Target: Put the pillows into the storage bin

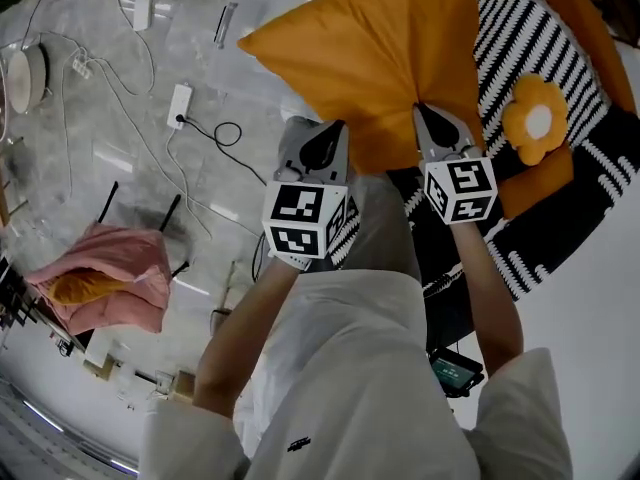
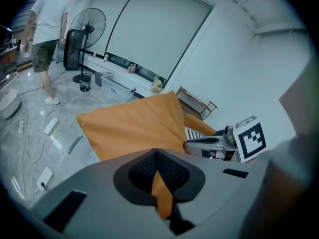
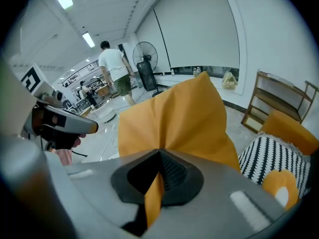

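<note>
Both grippers pinch the near edge of one orange pillow (image 1: 375, 53), which spreads away from the person toward 12 o'clock in the head view and is held up over the floor. The left gripper (image 1: 322, 140) has its jaws closed tight on a fold of the orange fabric, which shows squeezed between its pads in the left gripper view. The right gripper (image 1: 432, 118) is clamped just the same on the edge a little toward 3 o'clock, with a strip of orange cloth running down through its shut jaws in the right gripper view.

The floor (image 1: 150, 178) is pale grey, glossy, marble-look tile. White power strips (image 1: 180, 105) with trailing cables lie on it at 10 to 11 o'clock, and a pink fabric bundle (image 1: 105, 278) with something orange tucked inside sits at 8 o'clock. At 2 o'clock lies a black-and-white striped cushion (image 1: 520, 53) with an orange flower-shaped cushion (image 1: 537, 118) resting on it.

The room is large and white, with a wide roller blind (image 2: 159, 29) over the window wall. A standing fan (image 2: 87, 29) is on the floor at 10 o'clock in the left gripper view, a person in a white shirt (image 2: 47, 34) beside it, and a wooden rack (image 3: 279, 101) stands against the wall at 3 o'clock in the right gripper view
</note>
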Demonstrator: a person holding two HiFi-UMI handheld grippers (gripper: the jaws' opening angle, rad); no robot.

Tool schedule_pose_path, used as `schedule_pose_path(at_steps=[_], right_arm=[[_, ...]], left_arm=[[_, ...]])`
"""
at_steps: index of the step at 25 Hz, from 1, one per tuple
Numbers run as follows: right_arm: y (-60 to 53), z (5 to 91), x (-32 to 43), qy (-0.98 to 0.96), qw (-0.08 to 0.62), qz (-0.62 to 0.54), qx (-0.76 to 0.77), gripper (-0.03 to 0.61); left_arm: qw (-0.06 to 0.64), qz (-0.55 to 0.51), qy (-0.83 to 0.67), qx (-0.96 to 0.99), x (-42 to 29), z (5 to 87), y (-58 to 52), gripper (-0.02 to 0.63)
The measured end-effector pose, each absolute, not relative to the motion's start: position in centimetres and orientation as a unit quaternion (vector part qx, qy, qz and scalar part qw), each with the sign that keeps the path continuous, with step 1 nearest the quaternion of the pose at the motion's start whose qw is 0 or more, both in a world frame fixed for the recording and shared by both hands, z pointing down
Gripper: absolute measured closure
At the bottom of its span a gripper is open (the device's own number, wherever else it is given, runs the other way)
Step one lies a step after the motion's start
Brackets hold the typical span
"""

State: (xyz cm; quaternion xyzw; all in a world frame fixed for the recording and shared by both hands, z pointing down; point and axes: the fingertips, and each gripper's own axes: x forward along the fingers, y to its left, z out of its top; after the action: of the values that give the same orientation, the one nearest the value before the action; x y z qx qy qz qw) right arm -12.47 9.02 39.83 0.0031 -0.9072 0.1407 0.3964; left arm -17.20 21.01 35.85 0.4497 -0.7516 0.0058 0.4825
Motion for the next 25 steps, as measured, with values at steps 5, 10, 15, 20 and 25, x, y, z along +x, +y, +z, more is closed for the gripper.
schedule_pose_path(at_steps=[5,10,15,20,25], right_arm=[[11.6,42.0,-17.6,-0.901,0.415,0.115,-0.048,0.565],[14.5,44.8,-21.7,-0.891,0.435,0.097,-0.087,0.565],[16.3,48.4,-24.6,-0.878,0.456,0.084,-0.121,0.565],[18.4,52.3,-26.1,-0.866,0.475,0.069,-0.143,0.565],[19.3,55.6,-27.6,-0.861,0.482,0.054,-0.152,0.565]], left_arm=[[0.494,-0.018,-0.768,0.407,-21.1,37.6,24.5,0.604],[0.502,-0.030,-0.773,0.386,-23.8,39.3,26.9,0.604],[0.508,-0.046,-0.786,0.350,-26.6,41.6,28.8,0.604],[0.509,-0.054,-0.795,0.326,-28.7,44.2,31.2,0.604],[0.521,-0.058,-0.790,0.317,-29.6,47.7,32.5,0.604]])
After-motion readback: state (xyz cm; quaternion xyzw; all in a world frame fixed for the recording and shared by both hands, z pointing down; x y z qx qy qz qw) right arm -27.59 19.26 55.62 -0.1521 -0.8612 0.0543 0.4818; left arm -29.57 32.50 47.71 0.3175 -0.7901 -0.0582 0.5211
